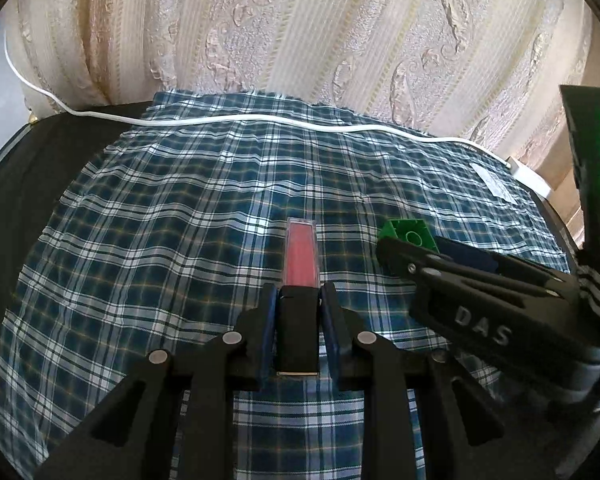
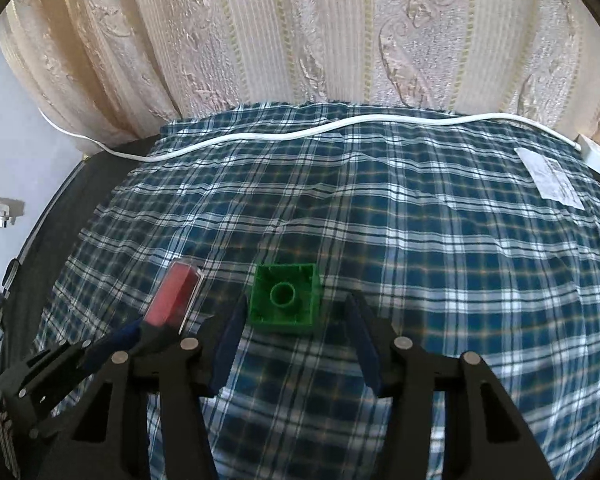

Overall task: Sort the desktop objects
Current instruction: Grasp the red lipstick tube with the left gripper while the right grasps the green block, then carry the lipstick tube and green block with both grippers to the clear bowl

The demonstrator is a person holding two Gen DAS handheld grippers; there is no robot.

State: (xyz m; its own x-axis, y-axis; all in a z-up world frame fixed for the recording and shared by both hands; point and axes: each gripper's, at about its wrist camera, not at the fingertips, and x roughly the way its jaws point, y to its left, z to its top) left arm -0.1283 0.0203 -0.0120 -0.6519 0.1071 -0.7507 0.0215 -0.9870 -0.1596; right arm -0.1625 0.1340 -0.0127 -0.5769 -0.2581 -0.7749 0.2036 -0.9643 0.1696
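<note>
My left gripper [image 1: 299, 300] is shut on the black cap of a lip gloss tube [image 1: 300, 258] with a clear pink body that points forward over the plaid cloth [image 1: 160, 220]. The tube also shows in the right wrist view [image 2: 174, 296], held by the left gripper [image 2: 140, 330]. A green toy brick [image 2: 286, 298] lies hollow side up on the cloth. My right gripper [image 2: 296, 320] is open, its blue-padded fingers on either side of the brick's near edge, apart from it. In the left wrist view the right gripper [image 1: 404, 246] partly hides the green brick [image 1: 410, 232].
A white cable [image 1: 260, 119] runs across the far side of the cloth to a white adapter [image 1: 530, 176] at the right. A white paper label [image 2: 550, 179] lies at the far right. A patterned curtain [image 2: 300, 32] hangs behind the table. The table's dark edge [image 2: 60, 216] shows at left.
</note>
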